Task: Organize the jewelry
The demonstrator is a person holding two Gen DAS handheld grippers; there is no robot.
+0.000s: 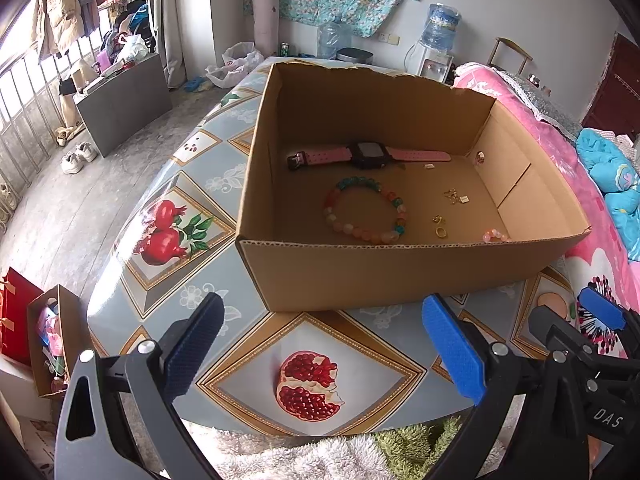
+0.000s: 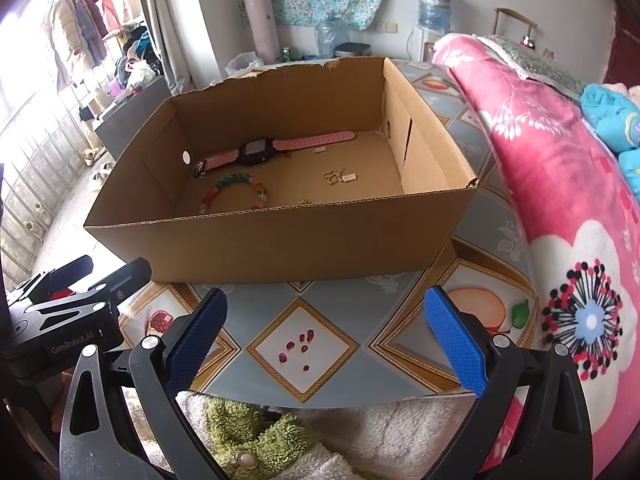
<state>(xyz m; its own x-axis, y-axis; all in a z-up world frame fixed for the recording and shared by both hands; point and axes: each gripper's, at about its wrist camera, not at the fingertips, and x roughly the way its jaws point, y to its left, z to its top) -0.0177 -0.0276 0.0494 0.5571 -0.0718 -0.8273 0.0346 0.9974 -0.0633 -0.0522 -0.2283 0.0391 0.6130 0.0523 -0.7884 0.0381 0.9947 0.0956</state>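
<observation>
A cardboard box [image 1: 400, 272] is sitting on the desk [image 1: 192, 200], its near wall standing between both grippers and the pink watch [image 1: 368, 155], bead bracelet [image 1: 366, 210] and small gold pieces [image 1: 454, 197] lying inside. The left gripper [image 1: 328, 344] and right gripper [image 2: 326, 340] are hovering with jaws wide apart, holding nothing. A pink blanket [image 2: 560, 184] is lying beside the fruit-patterned desk.

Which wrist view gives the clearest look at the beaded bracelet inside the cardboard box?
The left wrist view: it looks down into the cardboard box, so the beaded bracelet shows as a full ring on the floor. In the right wrist view the near wall hides the bracelet's front part, leaving only an arc.
</observation>
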